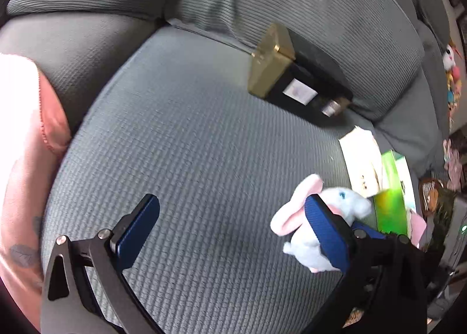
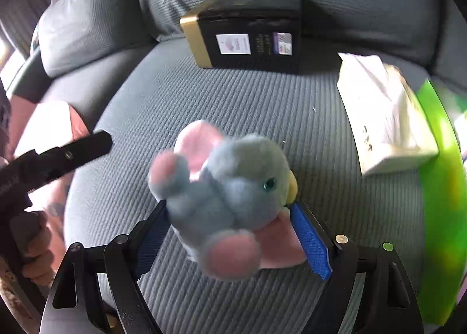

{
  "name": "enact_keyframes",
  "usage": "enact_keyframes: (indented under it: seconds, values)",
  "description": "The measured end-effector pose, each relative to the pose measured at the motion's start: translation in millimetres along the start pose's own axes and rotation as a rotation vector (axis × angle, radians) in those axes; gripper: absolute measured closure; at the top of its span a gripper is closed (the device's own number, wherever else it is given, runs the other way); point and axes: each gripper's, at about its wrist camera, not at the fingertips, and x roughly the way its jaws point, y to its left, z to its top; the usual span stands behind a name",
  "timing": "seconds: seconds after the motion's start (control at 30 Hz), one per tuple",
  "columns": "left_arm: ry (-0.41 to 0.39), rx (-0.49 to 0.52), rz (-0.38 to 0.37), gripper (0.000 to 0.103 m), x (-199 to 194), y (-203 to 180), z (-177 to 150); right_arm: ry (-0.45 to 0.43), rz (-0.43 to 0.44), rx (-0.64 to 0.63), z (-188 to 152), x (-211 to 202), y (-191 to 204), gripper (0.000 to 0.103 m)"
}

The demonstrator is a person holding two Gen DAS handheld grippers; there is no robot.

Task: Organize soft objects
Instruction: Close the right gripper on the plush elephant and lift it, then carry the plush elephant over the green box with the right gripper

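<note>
The plush (image 2: 224,199), pale blue with pink ears and feet, sits clasped between the right gripper's (image 2: 230,234) blue pads, lifted above the grey seat cushion (image 2: 262,106). The left gripper (image 1: 230,229) hovers to its left with jaws spread wide and nothing between them. Far behind lies a black-and-gold box (image 2: 248,33); to the right, a white box (image 2: 385,118) and a green box (image 2: 437,188). This looks like the carrying step: next the toy needs a resting spot, then a gentle release

The plush rabbit (image 2: 224,199) was blurred, and the green box (image 2: 440,196) was cut off by the right edge.
</note>
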Motion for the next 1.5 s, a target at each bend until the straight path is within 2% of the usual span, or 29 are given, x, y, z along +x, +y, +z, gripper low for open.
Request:
enact_keyframes:
  seconds: [0.13,0.2,0.27,0.37,0.5,0.57,0.63,0.7,0.77,0.93,0.97,1.0,1.03,1.07,1.1,1.17,1.2,1.33,1.43,1.47,1.5]
  values:
    - [0.038,0.012,-0.062,0.004,5.1,-8.1,-4.1,-0.116,0.009,0.061,-1.5,-31.8,-19.4,0.011]
    - [0.076,0.028,-0.116,0.004,8.2,-14.3,-7.4,-0.151,0.065,0.118,2.2,-41.6,-30.8,0.010]
    - [0.119,0.068,-0.172,0.004,10.9,-25.1,-12.7,-0.172,0.168,0.199,1.7,-48.1,-45.6,0.010]
    - [0.165,0.150,-0.219,0.004,15.4,-45.1,-21.8,-0.157,0.255,0.224,-1.6,-49.4,-54.5,0.010]
    - [0.207,0.220,-0.226,0.007,24.3,-66.1,-35.6,-0.111,0.272,0.265,1.0,-33.3,-57.0,0.010]
    - [0.211,0.238,-0.192,0.014,29.6,-72.3,-41.5,-0.069,0.305,0.293,4.0,-18.3,-52.9,0.010]
    - [0.224,0.240,-0.224,0.020,33.7,-76.9,-46.2,-0.043,0.281,0.303,3.6,-8.1,-53.4,0.010]
    - [0.235,0.244,-0.255,0.031,35.0,-81.2,-49.1,-0.031,0.261,0.298,2.7,-4.0,-52.8,0.011]
    - [0.215,0.264,-0.228,0.031,36.0,-85.5,-51.7,-0.015,0.294,0.303,3.5,4.4,-52.0,0.016]
    - [0.177,0.267,-0.234,0.036,30.8,-88.1,-52.5,-0.043,0.329,0.289,2.1,0.4,-51.8,0.029]
    - [0.165,0.274,-0.236,0.043,24.8,-86.9,-52.5,-0.058,0.332,0.282,1.4,-4.6,-51.1,0.033]
    - [0.146,0.289,-0.245,0.060,19.2,-89.6,-53.5,-0.071,0.338,0.275,0.8,-9.9,-51.2,0.035]
    - [0.127,0.304,-0.269,0.060,12.6,-92.2,-54.5,-0.088,0.363,0.262,0.9,-15.3,-50.2,0.042]
    - [0.105,0.319,-0.300,0.058,6.0,-97.4,-55.6,-0.107,0.421,0.241,0.5,-22.3,-47.8,0.044]
    - [0.084,0.337,-0.310,0.059,1.5,-102.6,-57.3,-0.126,0.442,0.230,0.3,-27.6,-45.6,0.044]
    - [0.065,0.384,-0.317,0.058,0.2,-112.1,-62.3,-0.186,0.330,0.193,0.2,-39.3,-38.8,0.044]
    - [0.075,0.379,-0.293,0.058,5.0,-113.3,-63.7,-0.185,0.302,0.184,0.2,-38.5,-38.4,0.044]
    - [0.121,0.332,-0.185,0.058,25.5,-110.2,-66.1,-0.074,0.293,0.294,0.5,-18.5,-62.7,0.044]
    - [0.142,0.297,-0.210,0.049,33.3,-107.5,-64.9,-0.069,0.292,0.316,-1.7,-15.8,-72.7,0.031]
    - [0.141,0.294,-0.205,0.041,35.9,-108.6,-65.0,-0.065,0.272,0.309,-2.4,-13.7,-74.5,0.022]
    - [0.142,0.298,-0.190,0.034,39.9,-109.9,-66.5,-0.062,0.247,0.296,-2.4,-10.6,-73.9,0.018]
